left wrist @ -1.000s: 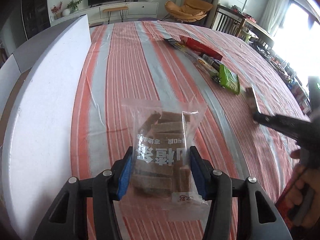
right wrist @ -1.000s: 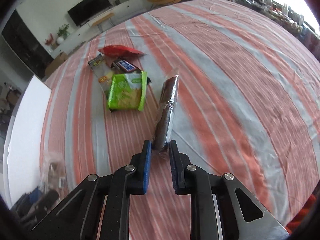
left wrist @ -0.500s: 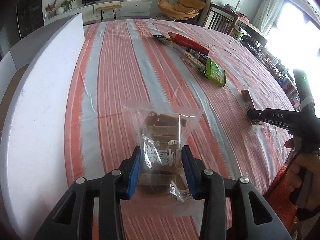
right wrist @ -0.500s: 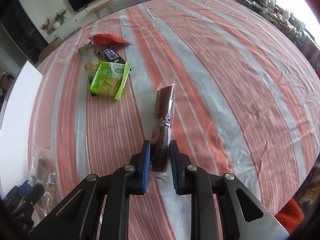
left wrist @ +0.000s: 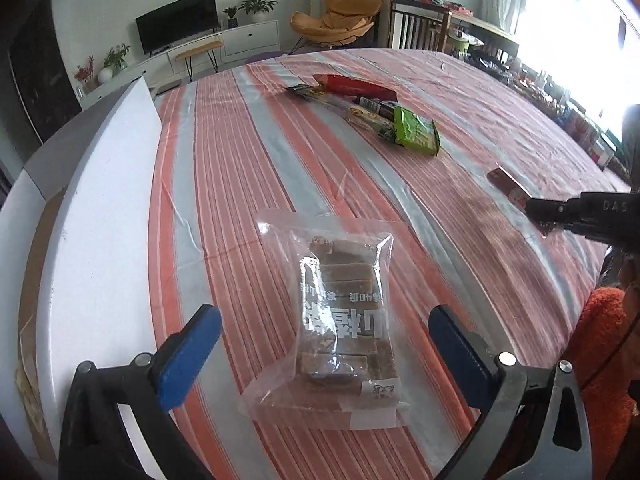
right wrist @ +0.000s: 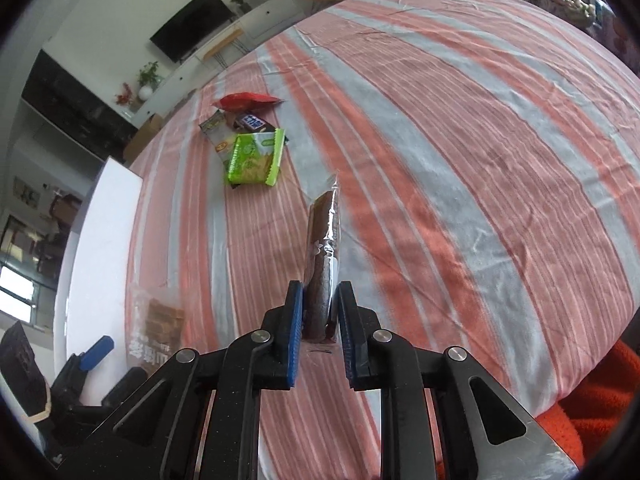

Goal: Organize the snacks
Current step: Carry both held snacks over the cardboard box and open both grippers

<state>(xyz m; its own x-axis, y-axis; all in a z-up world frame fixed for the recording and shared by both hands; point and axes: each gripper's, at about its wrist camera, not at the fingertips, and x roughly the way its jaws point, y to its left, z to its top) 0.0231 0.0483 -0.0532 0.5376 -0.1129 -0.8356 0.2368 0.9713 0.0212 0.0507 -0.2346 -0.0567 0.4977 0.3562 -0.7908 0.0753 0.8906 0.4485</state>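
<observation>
A clear bag of brown bars (left wrist: 344, 272) lies flat on the striped tablecloth (left wrist: 240, 160), next to the white board. My left gripper (left wrist: 323, 320) hovers over its near end; its jaws are opening and stand wide, the blue pads (left wrist: 192, 340) apart from the bag. My right gripper (right wrist: 320, 296) is shut on a brown snack bar in clear wrap (right wrist: 324, 240), held edge-on above the cloth. In the left wrist view that bar (left wrist: 508, 184) sticks out of the right gripper (left wrist: 536, 210) at the right edge. The bag (right wrist: 158, 320) shows at lower left in the right wrist view.
A pile of snacks lies farther out: a green packet (left wrist: 414, 136), a red packet (left wrist: 356, 86) and a dark bar (right wrist: 254, 122). A white board (left wrist: 100, 240) stands along the table's left edge. An orange sleeve (left wrist: 600, 340) is at the right.
The left jaws squeezed the bag, then sprang wide and let it go; it now lies on the cloth. The right gripper has shifted with its bar still clamped.
</observation>
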